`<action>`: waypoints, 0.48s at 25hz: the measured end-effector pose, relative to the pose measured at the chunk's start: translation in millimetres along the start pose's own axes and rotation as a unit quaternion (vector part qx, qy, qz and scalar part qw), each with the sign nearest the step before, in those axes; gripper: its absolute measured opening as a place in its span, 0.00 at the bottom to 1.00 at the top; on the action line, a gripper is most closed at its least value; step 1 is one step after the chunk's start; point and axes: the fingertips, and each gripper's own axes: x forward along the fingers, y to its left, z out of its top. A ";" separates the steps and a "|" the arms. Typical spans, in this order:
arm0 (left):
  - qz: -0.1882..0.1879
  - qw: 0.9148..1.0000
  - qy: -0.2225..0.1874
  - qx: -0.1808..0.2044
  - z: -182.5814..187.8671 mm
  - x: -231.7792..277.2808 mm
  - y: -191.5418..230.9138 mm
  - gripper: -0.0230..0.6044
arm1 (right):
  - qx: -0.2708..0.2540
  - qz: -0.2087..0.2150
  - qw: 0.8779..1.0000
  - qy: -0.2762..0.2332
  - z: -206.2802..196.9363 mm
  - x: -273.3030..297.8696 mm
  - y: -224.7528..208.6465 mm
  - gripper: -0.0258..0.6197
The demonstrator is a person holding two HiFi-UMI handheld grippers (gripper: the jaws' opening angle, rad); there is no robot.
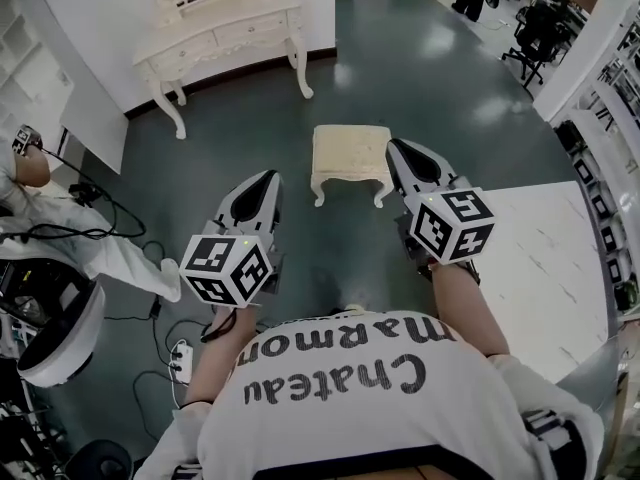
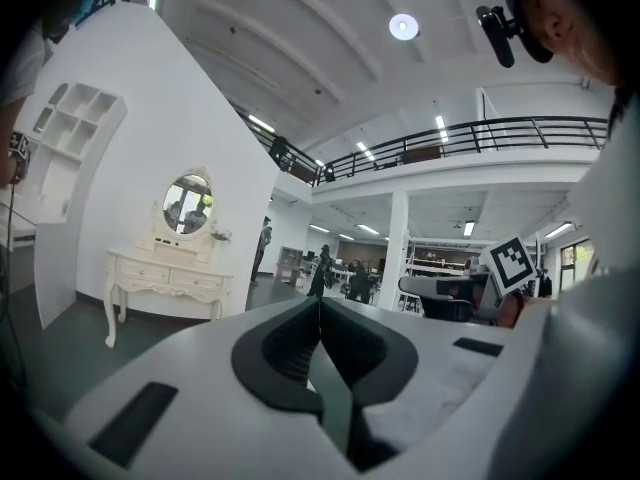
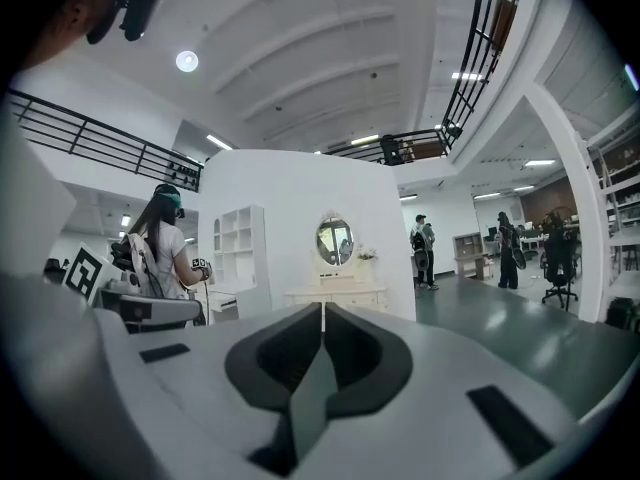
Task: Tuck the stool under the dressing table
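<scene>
A cream stool with curved legs stands on the dark floor, well short of the cream dressing table against the white wall. The table with its oval mirror also shows in the left gripper view and the right gripper view. My left gripper is shut and empty, held near the stool's left side. My right gripper is shut and empty, its tip by the stool's right edge. Both point level toward the table. The stool is hidden in both gripper views.
A person in white crouches at the left among cables. A power strip lies on the floor near my left arm. A white panel lies at the right. Office chairs and people stand farther back.
</scene>
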 end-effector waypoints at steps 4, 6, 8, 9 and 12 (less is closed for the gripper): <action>0.013 1.000 -0.013 0.001 4.5 27.3 -2.0 0.07 | -0.010 0.016 1.000 -0.006 8.1 14.6 -24.4 0.08; 0.015 1.000 -0.016 0.000 1.9 40.8 -4.1 0.07 | -0.014 0.023 1.000 -0.004 6.6 20.1 -35.7 0.08; 0.014 1.000 -0.017 0.001 -4.7 51.5 -9.3 0.07 | -0.017 0.028 0.999 -0.002 1.1 21.8 -46.0 0.08; 0.013 1.000 -0.017 0.001 -9.4 55.5 -12.7 0.07 | -0.018 0.030 0.999 0.000 -3.0 21.1 -50.4 0.08; 0.012 1.000 -0.014 -0.001 -20.5 66.6 -18.0 0.07 | -0.017 0.034 0.999 0.006 -13.9 21.3 -60.8 0.08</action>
